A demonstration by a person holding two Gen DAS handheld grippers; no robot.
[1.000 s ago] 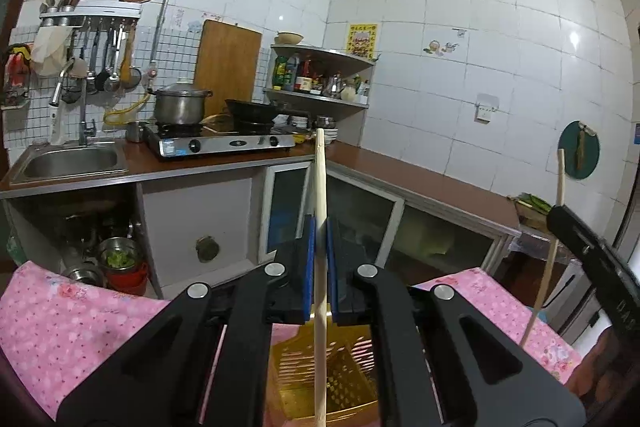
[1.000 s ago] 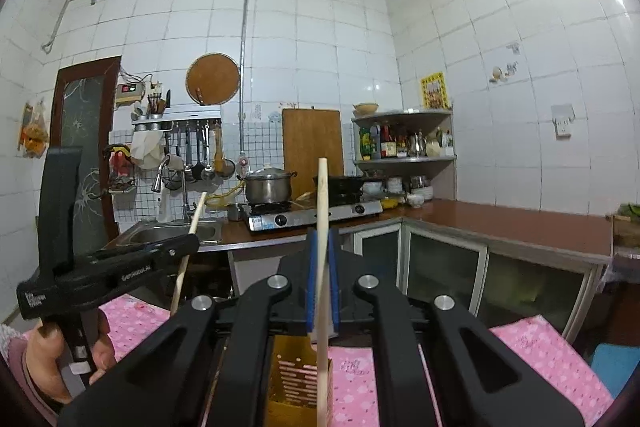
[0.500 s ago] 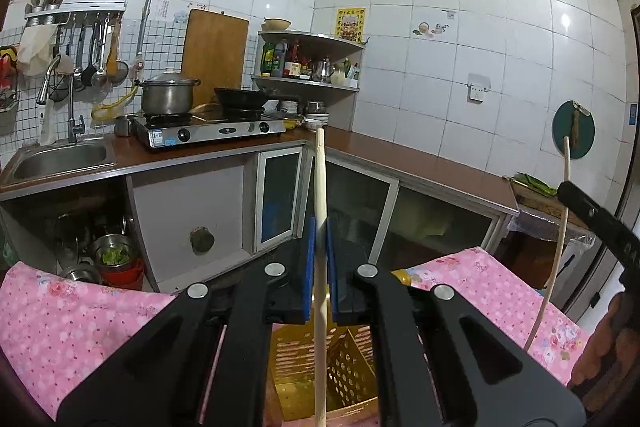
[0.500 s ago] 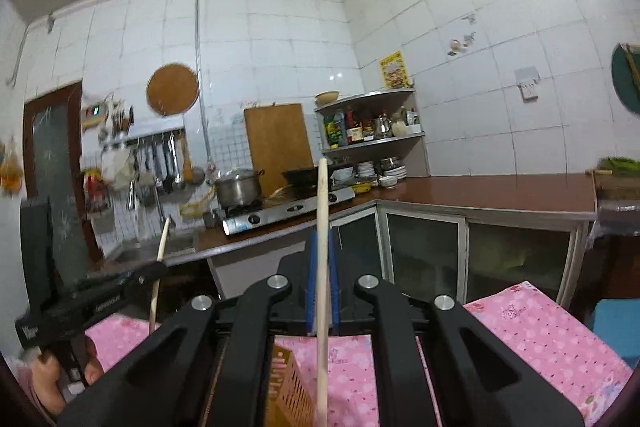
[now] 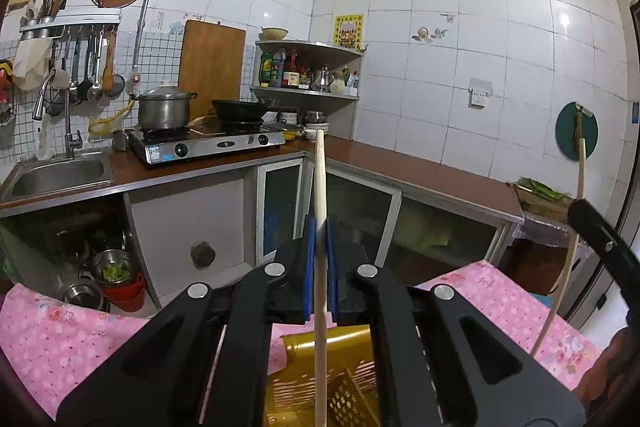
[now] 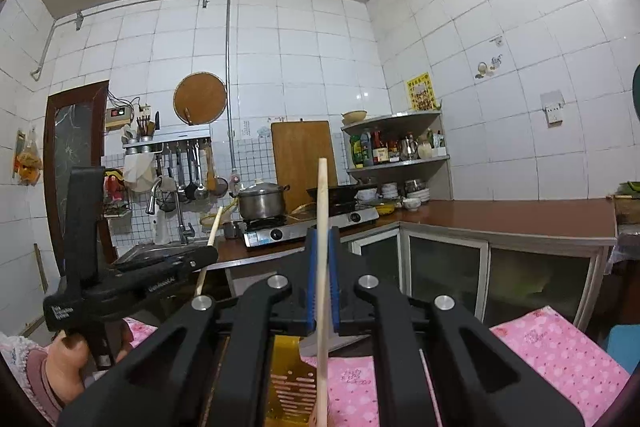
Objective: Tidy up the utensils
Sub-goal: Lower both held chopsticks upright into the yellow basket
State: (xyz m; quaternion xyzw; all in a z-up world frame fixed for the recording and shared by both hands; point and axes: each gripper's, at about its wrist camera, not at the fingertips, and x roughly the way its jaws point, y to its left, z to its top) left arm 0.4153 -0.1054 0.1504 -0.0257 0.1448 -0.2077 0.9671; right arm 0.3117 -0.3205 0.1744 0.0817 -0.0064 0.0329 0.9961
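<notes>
Left wrist view, from left to right: a steel sink (image 5: 60,173) set in the brown kitchen counter (image 5: 420,169), a gas stove (image 5: 208,143) bearing a lidded pot (image 5: 164,109), then the left tongs (image 5: 320,247), closed on an upright wooden chopstick (image 5: 320,187). Below them a yellow slotted basket (image 5: 344,391) stands on the table under a pink flowered cloth (image 5: 56,339). At the far right the right tongs (image 5: 576,213) grip a second chopstick (image 5: 581,167).

Right wrist view: a hand (image 6: 60,359) holds the left tongs (image 6: 208,253) at the left; in the middle the right tongs (image 6: 322,267) pinch their chopstick (image 6: 322,195) upright above the basket (image 6: 290,387).
</notes>
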